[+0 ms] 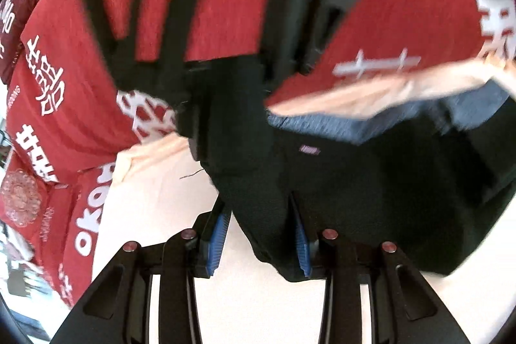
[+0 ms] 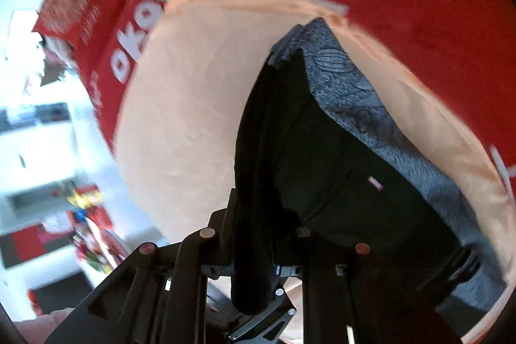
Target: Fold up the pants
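Gripping black pants [image 1: 338, 182]; both claws.

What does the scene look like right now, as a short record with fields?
garment: black pants, lifted and bunched, grey patterned lining showing
left gripper: jaws closed on a fold of the pants
right gripper: jaws closed on a thick roll of the pants
other gripper seen: right gripper appears at the top of the left wrist view, blurred
surface: pale peach sheet under the pants
surroundings: red cloth with white lettering beyond the sheet
image quality: motion blur in both views
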